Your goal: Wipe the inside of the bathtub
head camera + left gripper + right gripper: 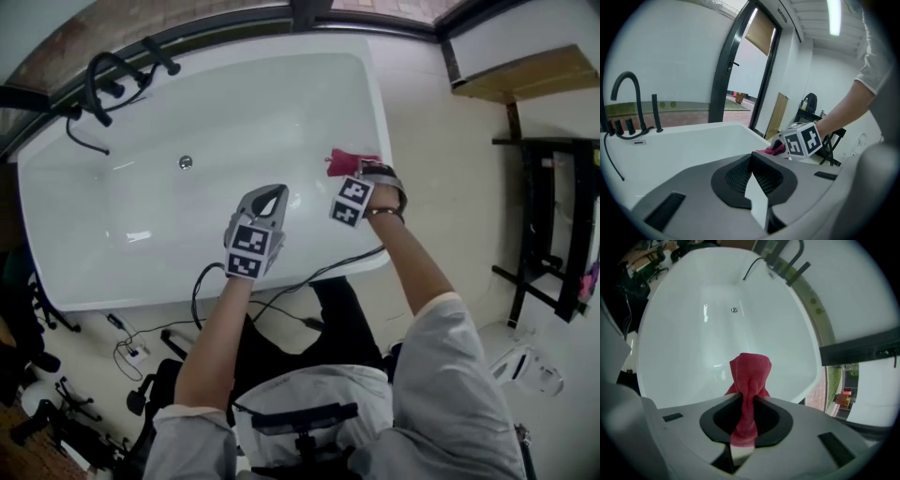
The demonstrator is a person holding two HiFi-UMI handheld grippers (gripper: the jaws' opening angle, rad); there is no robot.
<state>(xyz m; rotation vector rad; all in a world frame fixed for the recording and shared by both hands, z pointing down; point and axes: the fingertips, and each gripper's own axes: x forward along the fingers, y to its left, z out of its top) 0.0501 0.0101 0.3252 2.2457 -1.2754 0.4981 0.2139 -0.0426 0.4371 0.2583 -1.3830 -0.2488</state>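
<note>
The right claw is clamped on a red cloth. The cloth is pinched at a narrow bunched part between the jaws, and its loose end stands out in front of them. Beyond the cloth, the white bathtub opens, with its drain far ahead of the claw and the black tap at the far end. Whether the cloth touches the tub wall cannot be told; it seems to be held just over the inner slope near the rim.

The left claw has its jaws together with nothing between them, and it is held over the inside of the tub, just beside the right claw.

Several things could go wrong from here. Because only a thin part of the cloth is gripped, it could be pulled out of the jaws when it is dragged with pressure over the smooth wall. If the right claw is lowered too much, its hard tips, and not the cloth, could be rubbed on the enamel and a scratch could be left. A black cable lies over the rim behind both claws; it could be caught by an arm during long strokes.

No brand, label or readable writing is seen. Only black and white square markers are found on the cube of each claw.
</note>
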